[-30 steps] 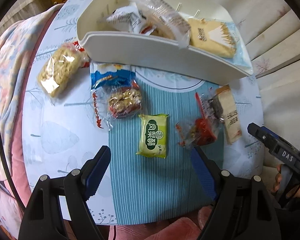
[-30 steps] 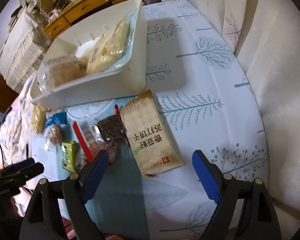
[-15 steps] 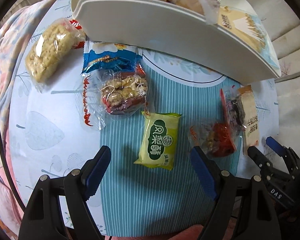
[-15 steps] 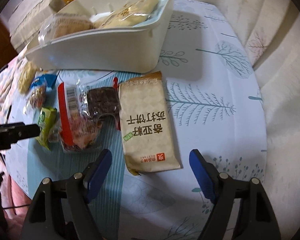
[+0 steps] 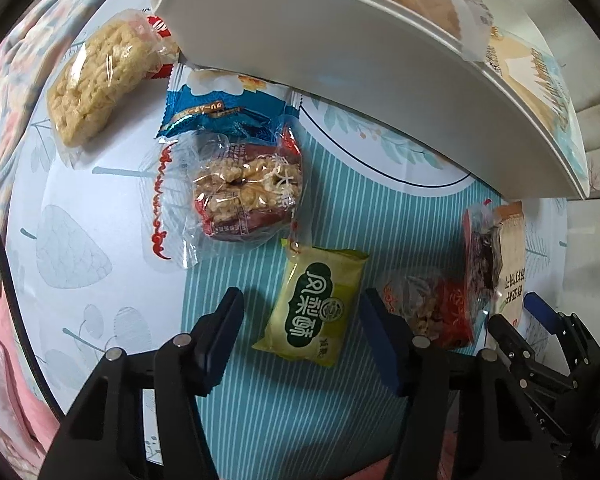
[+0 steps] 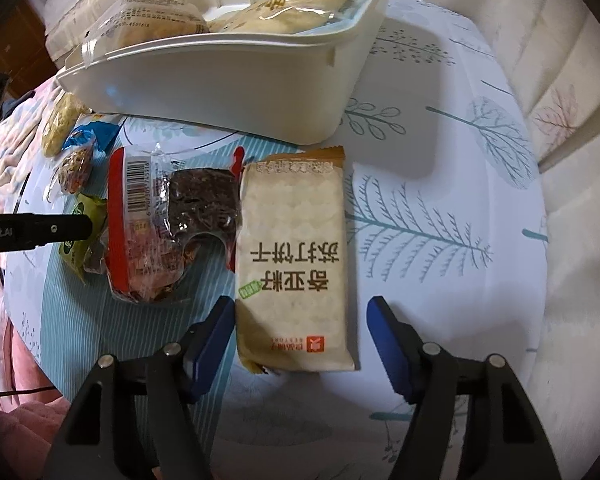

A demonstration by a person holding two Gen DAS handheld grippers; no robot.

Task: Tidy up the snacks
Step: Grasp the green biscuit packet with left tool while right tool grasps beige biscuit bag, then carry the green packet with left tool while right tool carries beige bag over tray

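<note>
While both my grippers hang with jaws apart and empty, the left gripper (image 5: 300, 320) frames the green packet (image 5: 314, 308) and the right gripper (image 6: 300, 332) the cracker pack (image 6: 296, 264), both lying on the counter (image 6: 440, 184). Judging it a pre-grasp, next I lower, clamp, and lift toward the bin (image 6: 228, 80).

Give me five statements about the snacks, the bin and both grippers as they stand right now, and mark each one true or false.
1. The left gripper is open, with the green packet between its fingers. True.
2. The right gripper is shut on the beige cracker packet. False: it is open, one finger on either side of the packet's near end.
3. The white bin already holds packaged snacks. True.
4. The beige cracker packet lies inside the white bin. False: it lies on the tablecloth in front of the bin.
5. The pale noodle block is stacked on the green packet. False: it lies apart, near the bin's left end.
</note>
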